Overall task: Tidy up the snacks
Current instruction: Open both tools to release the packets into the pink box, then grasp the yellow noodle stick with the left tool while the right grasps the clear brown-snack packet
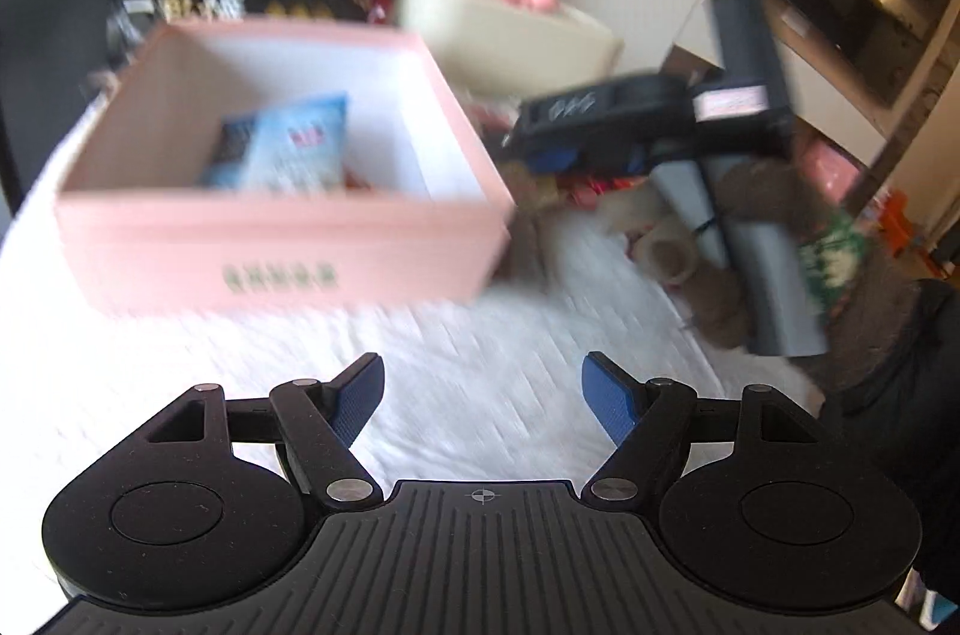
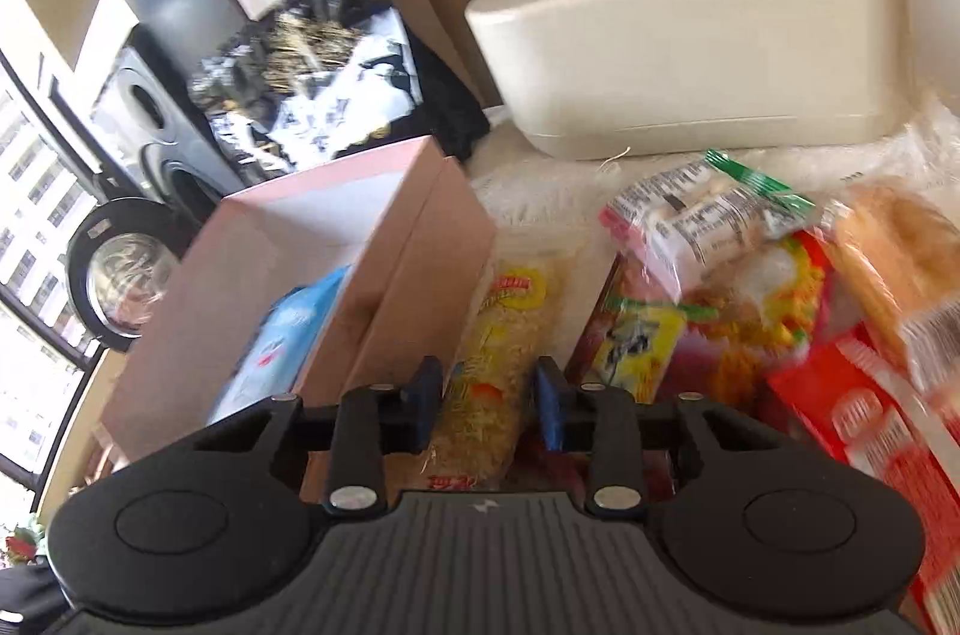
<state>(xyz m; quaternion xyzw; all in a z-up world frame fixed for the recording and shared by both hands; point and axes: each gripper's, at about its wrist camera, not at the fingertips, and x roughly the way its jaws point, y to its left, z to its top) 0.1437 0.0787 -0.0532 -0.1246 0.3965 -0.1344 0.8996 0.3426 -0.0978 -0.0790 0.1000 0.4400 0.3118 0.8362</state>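
A pink box [image 1: 282, 239] stands on the white cloth and holds a blue snack packet [image 1: 288, 143]. My left gripper [image 1: 483, 395] is open and empty, in front of the box. In the right wrist view the pink box [image 2: 384, 239] is at the left with the blue packet [image 2: 282, 335] inside. My right gripper [image 2: 489, 395] has its fingers either side of a yellow noodle packet [image 2: 504, 335] beside the box; whether they press it is unclear. The right gripper also shows in the left wrist view [image 1: 558, 137], blurred, right of the box.
A pile of snack packets [image 2: 750, 275] lies right of the yellow one, with a red packet [image 2: 870, 425] and a bread bag [image 2: 900, 263]. A cream tissue box [image 2: 690, 53] stands behind. A black printed bag [image 2: 312, 59] leans behind the pink box.
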